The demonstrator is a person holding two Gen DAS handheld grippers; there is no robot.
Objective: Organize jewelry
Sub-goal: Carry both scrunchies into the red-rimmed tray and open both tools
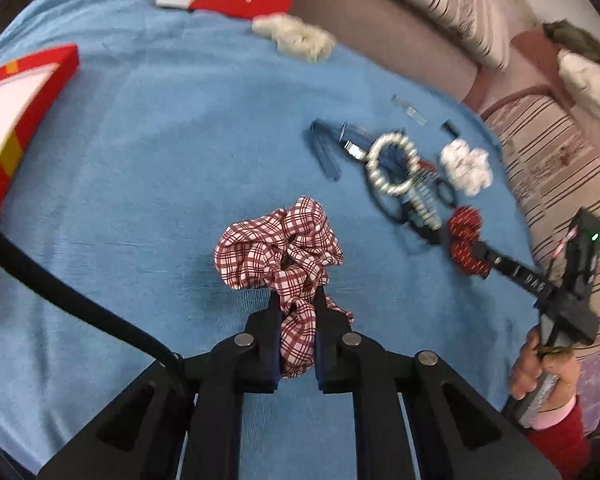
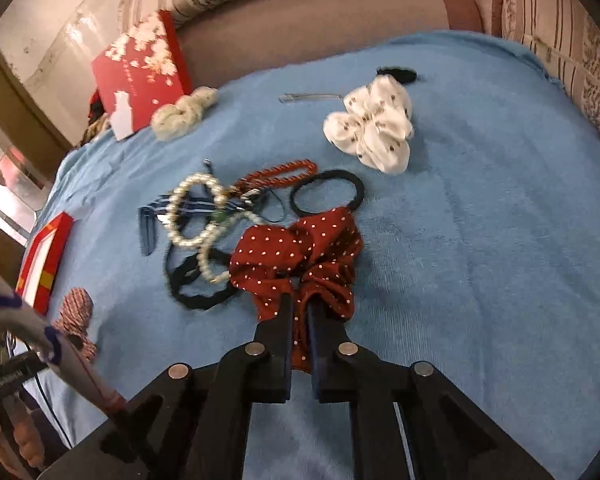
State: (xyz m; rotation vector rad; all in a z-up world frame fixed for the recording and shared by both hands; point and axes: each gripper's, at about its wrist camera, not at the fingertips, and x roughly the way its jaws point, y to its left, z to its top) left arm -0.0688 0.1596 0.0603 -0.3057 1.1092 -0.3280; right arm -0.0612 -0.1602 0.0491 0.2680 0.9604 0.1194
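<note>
My left gripper (image 1: 298,300) is shut on a red-and-white plaid scrunchie (image 1: 278,250) that lies on the blue towel (image 1: 140,160). My right gripper (image 2: 298,304) is shut on a dark red polka-dot scrunchie (image 2: 300,252); in the left wrist view that scrunchie (image 1: 466,246) shows at the right with the right gripper (image 1: 476,254) on it. Beside it lies a tangle: a pearl bracelet (image 2: 192,212), red beads (image 2: 278,174), black hair ties (image 2: 328,194) and a blue clip (image 2: 148,224). A white dotted scrunchie (image 2: 374,130) lies farther back.
A red box lid (image 2: 140,72) leans at the towel's far left with a cream scrunchie (image 2: 184,112) before it. An open red box (image 1: 16,120) sits at the left edge. A clear hair clip (image 2: 310,97) lies behind. A striped sofa (image 2: 560,40) surrounds the towel.
</note>
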